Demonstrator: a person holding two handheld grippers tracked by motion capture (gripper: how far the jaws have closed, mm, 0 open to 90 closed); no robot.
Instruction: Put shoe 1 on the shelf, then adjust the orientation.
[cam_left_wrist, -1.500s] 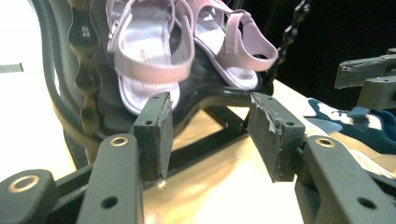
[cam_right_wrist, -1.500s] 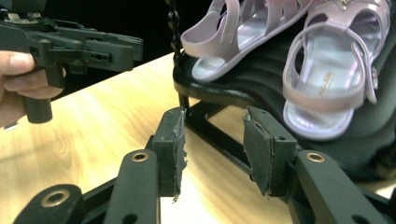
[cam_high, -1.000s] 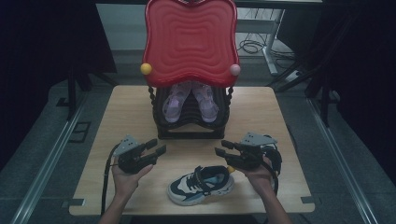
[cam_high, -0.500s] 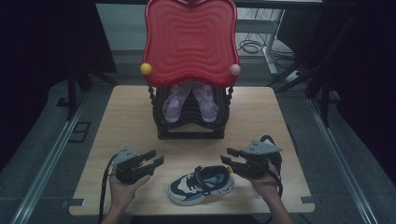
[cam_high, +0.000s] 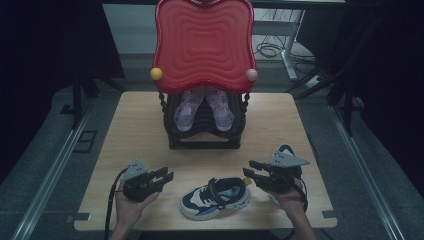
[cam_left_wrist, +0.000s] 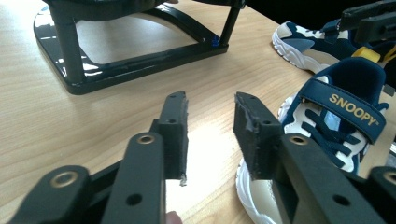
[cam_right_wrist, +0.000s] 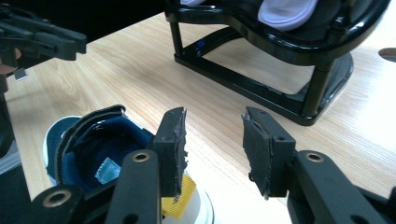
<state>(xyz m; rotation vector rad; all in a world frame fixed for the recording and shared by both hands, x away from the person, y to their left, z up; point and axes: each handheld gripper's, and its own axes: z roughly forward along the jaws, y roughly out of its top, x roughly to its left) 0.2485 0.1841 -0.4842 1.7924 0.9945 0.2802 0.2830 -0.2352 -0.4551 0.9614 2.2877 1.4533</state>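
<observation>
Navy-and-white sneaker (cam_high: 215, 198) lies on its side at the table's (cam_high: 140, 130) near edge, in front of the black rack (cam_high: 205, 135), between both grippers. Left gripper (cam_high: 162, 177) has just been narrowing its jaws, nothing between them. Right gripper (cam_high: 252, 170), open and empty, has dropped toward the sneaker's heel since a second ago. Judgement: grasp is imminent, not made.

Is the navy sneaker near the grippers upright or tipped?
Upright: the navy sneaker sits sole-down on the table, collar opening facing up.
</observation>
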